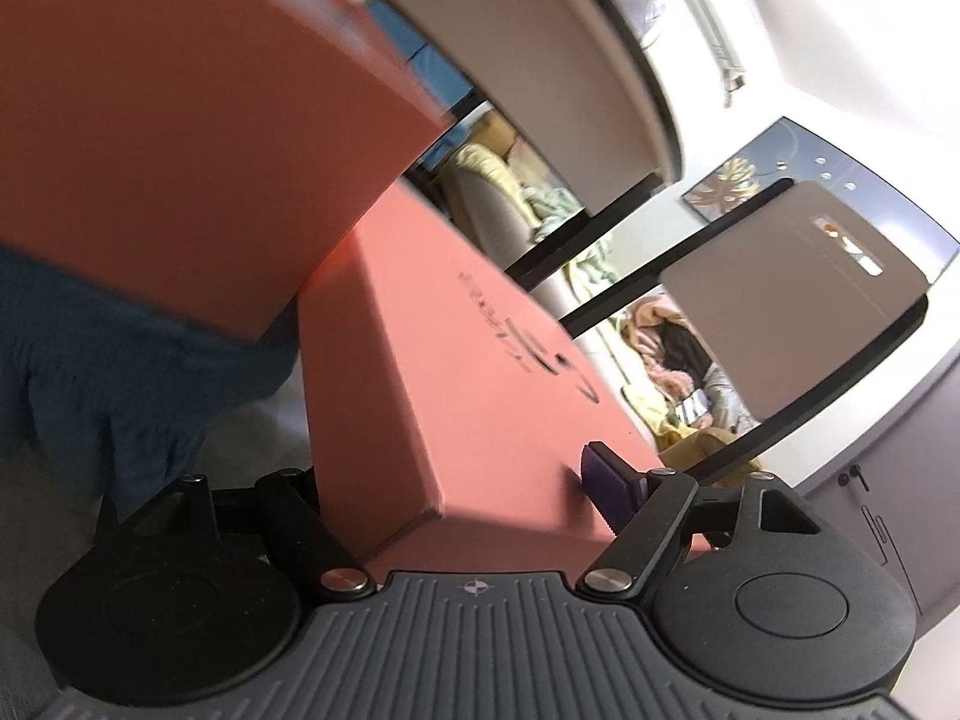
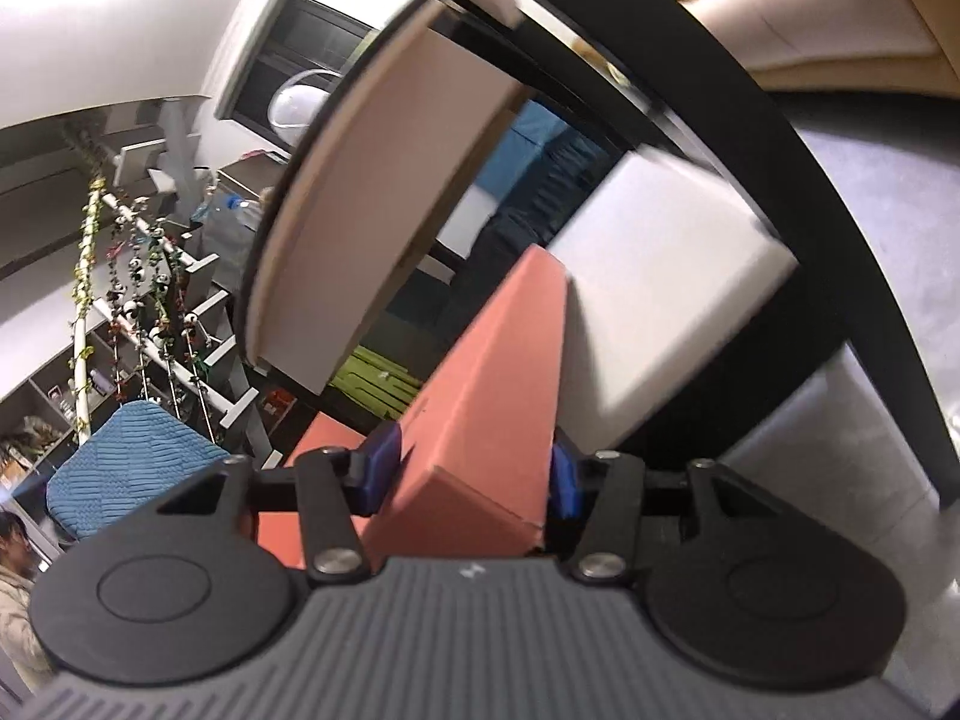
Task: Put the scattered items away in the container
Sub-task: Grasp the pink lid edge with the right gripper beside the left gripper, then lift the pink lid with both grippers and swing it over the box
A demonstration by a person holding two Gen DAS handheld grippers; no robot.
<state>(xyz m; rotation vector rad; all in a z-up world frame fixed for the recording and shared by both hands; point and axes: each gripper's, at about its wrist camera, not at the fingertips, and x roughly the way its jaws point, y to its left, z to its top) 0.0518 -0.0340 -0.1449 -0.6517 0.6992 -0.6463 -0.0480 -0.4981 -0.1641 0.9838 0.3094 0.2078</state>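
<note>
Between the blue pads of the right gripper (image 2: 471,477), a salmon-pink box (image 2: 480,420) is clamped by its near end, the fingers closed narrowly on its two long sides and the box running forward and upward away from the camera along the fingers' line. The whole right wrist view is rolled hard over, so the black-edged table (image 2: 780,138) arcs across the upper right. A white block (image 2: 660,300) lies just beyond the pink box on the gripper's right, and a second pink surface (image 2: 324,438) shows low on its left, behind the left finger. In the left wrist view, the left gripper (image 1: 462,480) grips another pink box (image 1: 480,372) with dark lettering on its upper face; a purple pad (image 1: 606,471) presses on the right side of that face, while the opposite fingertip is hidden behind the box. A further pink panel (image 1: 180,138), blurred, fills the space above and to the left of this gripper, with blue cloth (image 1: 120,372) beneath it. This view is rolled too. Ahead and to the right, black-rimmed tabletops (image 1: 600,90) frame a sofa (image 1: 480,204) heaped with blankets. Which object serves as the container cannot be told.
</note>
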